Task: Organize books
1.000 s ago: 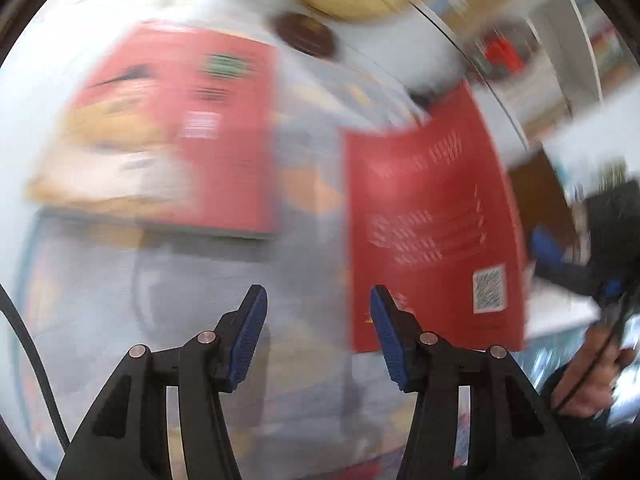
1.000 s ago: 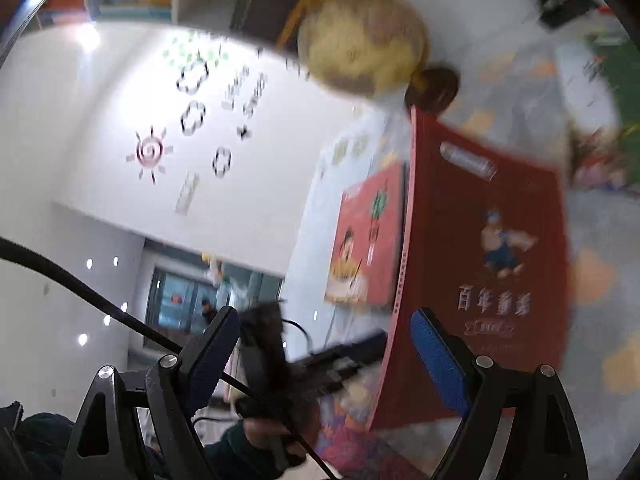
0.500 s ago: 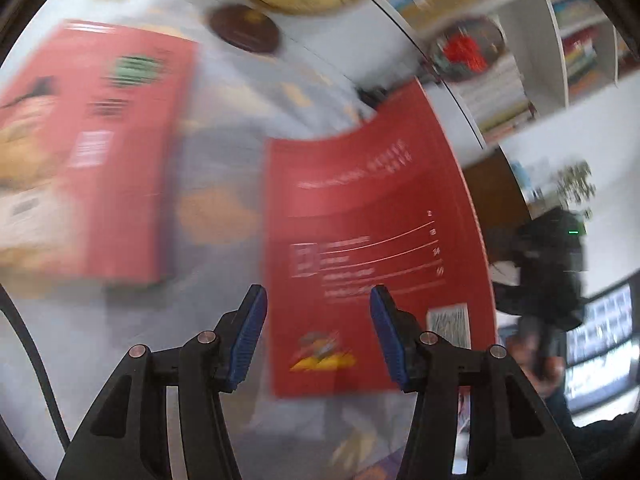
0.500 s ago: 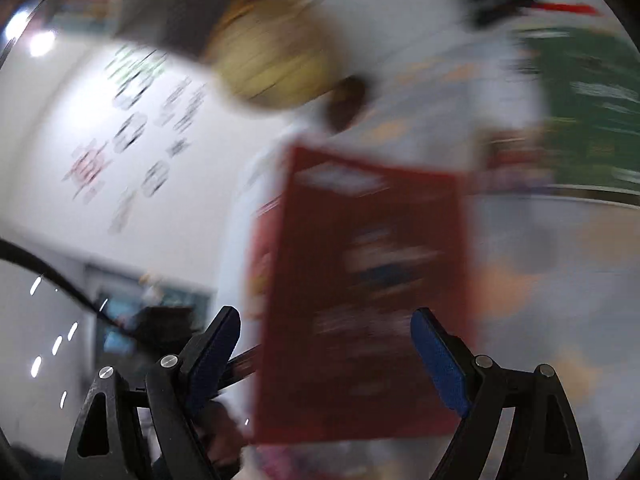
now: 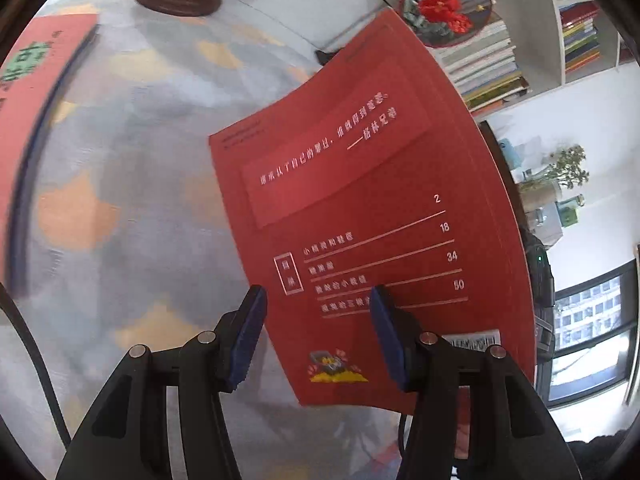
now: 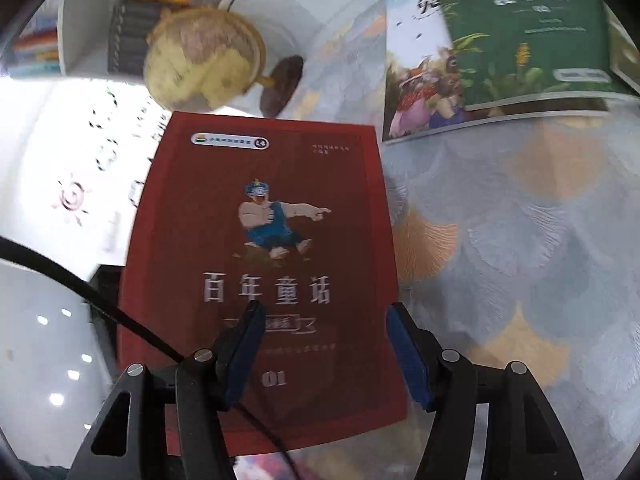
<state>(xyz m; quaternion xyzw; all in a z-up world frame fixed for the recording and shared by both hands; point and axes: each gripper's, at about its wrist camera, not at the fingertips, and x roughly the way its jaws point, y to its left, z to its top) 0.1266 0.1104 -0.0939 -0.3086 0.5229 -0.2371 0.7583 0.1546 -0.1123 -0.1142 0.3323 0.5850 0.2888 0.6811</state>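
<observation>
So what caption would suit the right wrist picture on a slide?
Right gripper closing around a dark red storybook, with a globe and green book behind.

**Readable print on the books**

The red book point(image 6: 264, 264) shows its front cover in the right wrist view: large pale characters read 百年童话, with "01" printed lower down. A small white oval label sits at the cover's top left, its print too small to read.

In the left wrist view the same book's back cover point(image 5: 360, 216) lists contents lines ending in the page numbers 2, 18, 34 and 50, beside a boxed 目录. A barcode patch sits near its lower right corner.

The green book point(image 6: 528, 28) carries a white title, possibly 昆虫记, though it is blurred.
</observation>
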